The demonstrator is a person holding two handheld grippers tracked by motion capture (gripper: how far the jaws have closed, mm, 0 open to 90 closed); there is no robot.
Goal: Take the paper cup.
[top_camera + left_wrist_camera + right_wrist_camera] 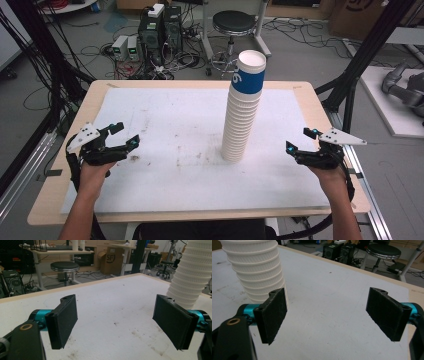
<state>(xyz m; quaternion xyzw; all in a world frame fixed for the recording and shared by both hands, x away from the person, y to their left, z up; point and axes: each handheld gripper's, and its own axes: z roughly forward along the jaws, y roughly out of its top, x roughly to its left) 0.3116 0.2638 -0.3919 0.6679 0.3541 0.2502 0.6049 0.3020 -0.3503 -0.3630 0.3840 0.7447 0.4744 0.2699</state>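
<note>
A tall stack of white paper cups stands upright mid-table, its top cup banded in blue. The stack shows at the right edge of the left gripper view and at the upper left of the right gripper view. My left gripper hovers over the table's left side, open, with nothing between its jaws. My right gripper is at the table's right side, also open and empty. Both grippers stay well apart from the stack.
A stained white sheet covers the wooden table. Beyond the far edge are a black stool, computer cases and tangled cables on the floor. A black frame post rises at the right.
</note>
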